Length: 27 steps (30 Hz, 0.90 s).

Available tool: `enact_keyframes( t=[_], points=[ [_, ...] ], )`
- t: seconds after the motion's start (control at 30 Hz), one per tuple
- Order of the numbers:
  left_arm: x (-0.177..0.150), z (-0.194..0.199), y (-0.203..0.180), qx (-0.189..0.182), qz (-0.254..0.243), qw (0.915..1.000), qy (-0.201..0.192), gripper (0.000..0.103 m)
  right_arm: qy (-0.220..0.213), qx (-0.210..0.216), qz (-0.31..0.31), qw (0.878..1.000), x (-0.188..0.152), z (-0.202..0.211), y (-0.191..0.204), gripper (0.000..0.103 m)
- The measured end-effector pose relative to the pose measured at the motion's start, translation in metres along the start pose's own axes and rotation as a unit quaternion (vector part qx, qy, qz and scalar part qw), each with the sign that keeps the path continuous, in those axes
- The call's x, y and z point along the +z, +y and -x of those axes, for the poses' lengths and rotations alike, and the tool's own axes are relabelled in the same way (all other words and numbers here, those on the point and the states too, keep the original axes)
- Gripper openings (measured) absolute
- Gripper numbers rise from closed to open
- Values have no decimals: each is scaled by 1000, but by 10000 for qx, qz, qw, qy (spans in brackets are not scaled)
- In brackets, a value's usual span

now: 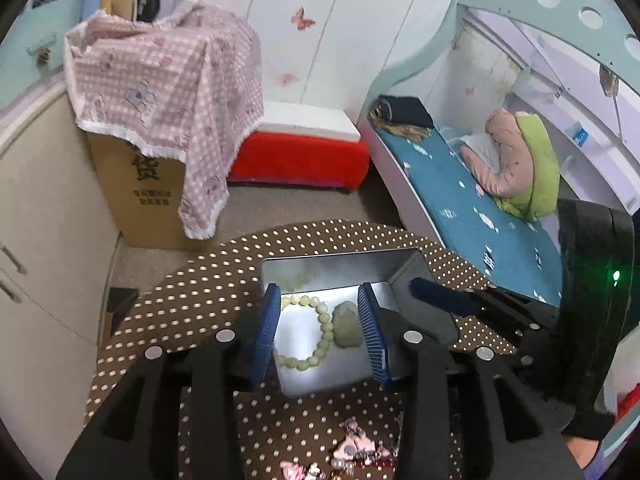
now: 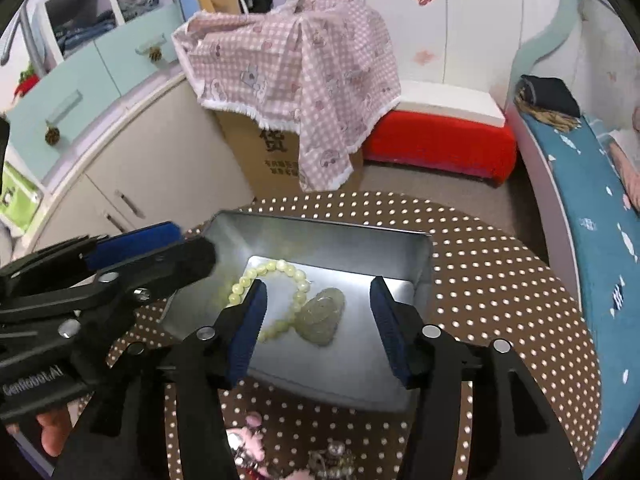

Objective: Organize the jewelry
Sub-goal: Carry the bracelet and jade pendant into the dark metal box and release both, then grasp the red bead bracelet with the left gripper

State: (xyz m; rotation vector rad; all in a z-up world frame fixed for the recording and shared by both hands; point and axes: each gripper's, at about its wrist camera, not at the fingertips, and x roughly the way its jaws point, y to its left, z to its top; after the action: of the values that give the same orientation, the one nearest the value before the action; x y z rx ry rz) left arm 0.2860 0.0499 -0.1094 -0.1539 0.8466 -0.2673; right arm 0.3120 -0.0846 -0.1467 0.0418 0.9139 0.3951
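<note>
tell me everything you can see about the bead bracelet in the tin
The bead bracelet is a loop of round, pale yellow-green, glossy beads that look like jade or stone. It lies flat and slack on the floor of the open metal tin, near its left side, curving against the greenish carved pendant beside it. Neither gripper touches it.

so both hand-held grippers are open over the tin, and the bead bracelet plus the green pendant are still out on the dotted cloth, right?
Not quite. The bracelet and pendant already lie inside the tin, as the right wrist view shows. Both the left hand-held gripper and the right hand-held gripper are open over it.
</note>
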Motion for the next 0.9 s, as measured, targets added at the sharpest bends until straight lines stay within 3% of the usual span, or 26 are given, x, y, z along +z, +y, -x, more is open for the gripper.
enact_keyframes(
  t=[0.07,0.3,0.4,0.53,0.9],
  points=[
    [-4,19,-3,204,-20,9995,-249,51,-281,-131,27,9995,-5,24,2,55],
    [-37,94,-14,710,51,9895,-1257,73,-1140,-491,95,9922,-37,106,7,62],
    [-57,112,-17,926,175,9843,-1495,79,-1344,-657,83,9887,-55,130,6,63],
    [-83,119,-19,1142,222,9816,-1511,82,-1445,-858,60,9858,-82,148,4,67],
    [-143,69,-29,1055,355,9922,-560,82,-1080,-921,-235,9896,-139,126,-12,67]
  ],
)
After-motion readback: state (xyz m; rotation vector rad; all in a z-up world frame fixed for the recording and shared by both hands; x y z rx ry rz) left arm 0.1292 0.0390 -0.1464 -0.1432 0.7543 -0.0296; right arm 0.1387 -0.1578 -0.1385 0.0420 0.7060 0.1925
